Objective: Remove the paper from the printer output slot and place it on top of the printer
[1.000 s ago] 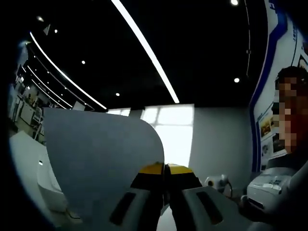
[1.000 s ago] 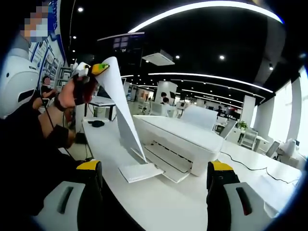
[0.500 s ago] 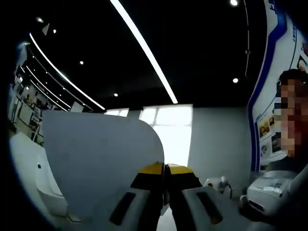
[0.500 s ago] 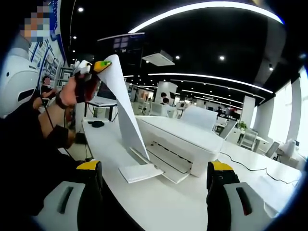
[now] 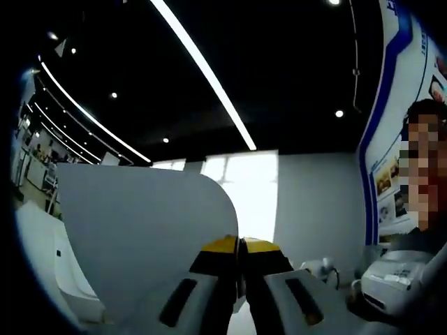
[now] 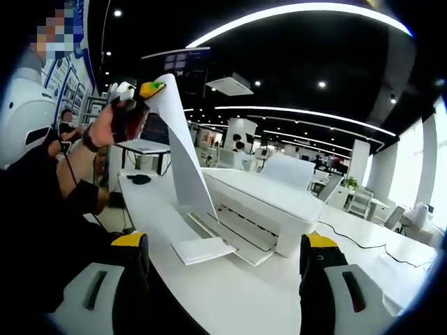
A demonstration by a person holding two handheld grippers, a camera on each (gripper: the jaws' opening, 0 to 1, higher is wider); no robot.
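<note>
Paper [image 5: 147, 244] is pinched at its top edge by the left tongs [image 5: 239, 244], jaws closed flat on the sheet. In the right gripper view the left tongs [image 6: 150, 88] sit high up and left of the printer [image 6: 262, 202], held in a gloved hand [image 6: 115, 120], and the paper [image 6: 183, 164] hangs down from them as a long curved strip. Its long axis runs from the tongs down toward the output slot; the lower end looks about level with the slot tray [image 6: 204, 250], can't tell if it's fully clear. Right tongs [image 6: 223, 262] are wide open, holding nothing, low over the white surface [image 6: 230, 296] in front of the printer. Printer top lies to the right of the hanging sheet and below the grip point, so the left side is the one placed to carry it over. Likely needs lifting clear first, then swinging across and laying flat.
</note>
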